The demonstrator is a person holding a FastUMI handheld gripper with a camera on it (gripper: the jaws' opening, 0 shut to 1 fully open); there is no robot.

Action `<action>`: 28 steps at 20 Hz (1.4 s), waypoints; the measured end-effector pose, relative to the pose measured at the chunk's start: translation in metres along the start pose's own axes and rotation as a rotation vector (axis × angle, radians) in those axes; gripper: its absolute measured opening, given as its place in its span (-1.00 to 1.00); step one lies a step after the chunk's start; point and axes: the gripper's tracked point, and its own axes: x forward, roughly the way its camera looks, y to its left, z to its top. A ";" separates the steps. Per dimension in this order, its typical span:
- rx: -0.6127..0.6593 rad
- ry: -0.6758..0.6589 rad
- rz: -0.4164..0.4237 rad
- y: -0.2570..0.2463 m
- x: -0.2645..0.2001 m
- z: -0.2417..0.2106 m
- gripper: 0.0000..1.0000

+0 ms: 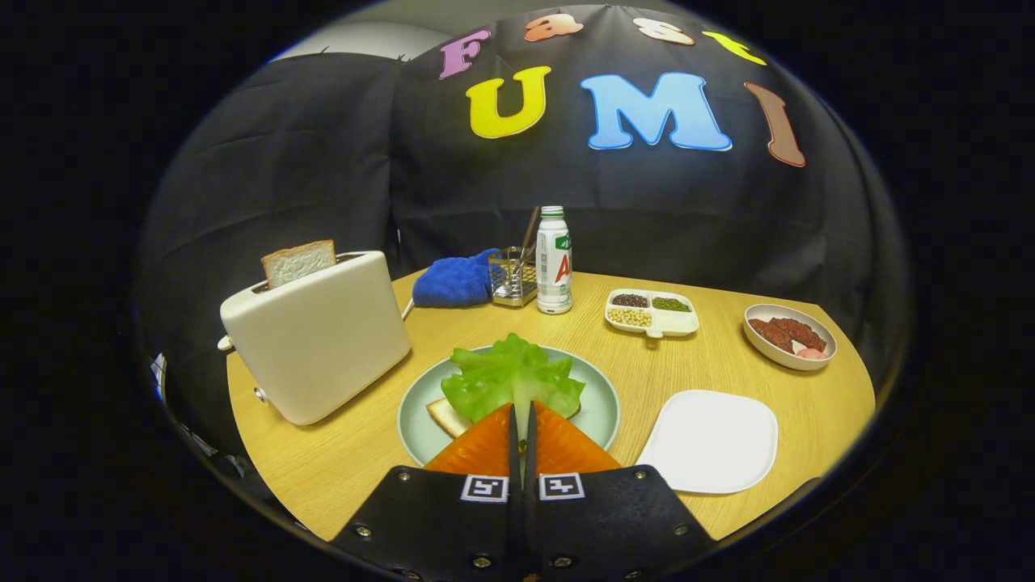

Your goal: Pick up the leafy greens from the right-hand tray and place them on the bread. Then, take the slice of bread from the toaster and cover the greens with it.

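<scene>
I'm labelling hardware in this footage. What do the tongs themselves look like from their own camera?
The tongs have two wedge-shaped fingers with a ribbed texture, tapering to points. Each sits in a black plate fastened with small metal screws. A square black-and-white marker tag sits at the base of each finger. No cables visible.

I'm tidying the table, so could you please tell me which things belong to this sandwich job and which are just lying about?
Job: greens, pinched between the shut fingers; bread under them; plate; toast; toaster; tray.

Idle: mitt, bottle, rack, bean dish, meat bowl.
</scene>
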 end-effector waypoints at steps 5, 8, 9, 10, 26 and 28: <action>-0.003 0.064 0.006 0.012 0.013 -0.022 -1.00; -0.002 0.055 0.000 0.011 0.010 -0.022 -0.92; 0.001 0.055 0.005 0.012 0.008 -0.021 -0.89; -0.004 0.051 -0.001 0.010 0.008 -0.022 -0.83; 0.063 -0.265 -0.079 0.009 -0.038 0.044 -0.22; 0.065 -0.317 -0.140 0.019 -0.047 0.056 -0.22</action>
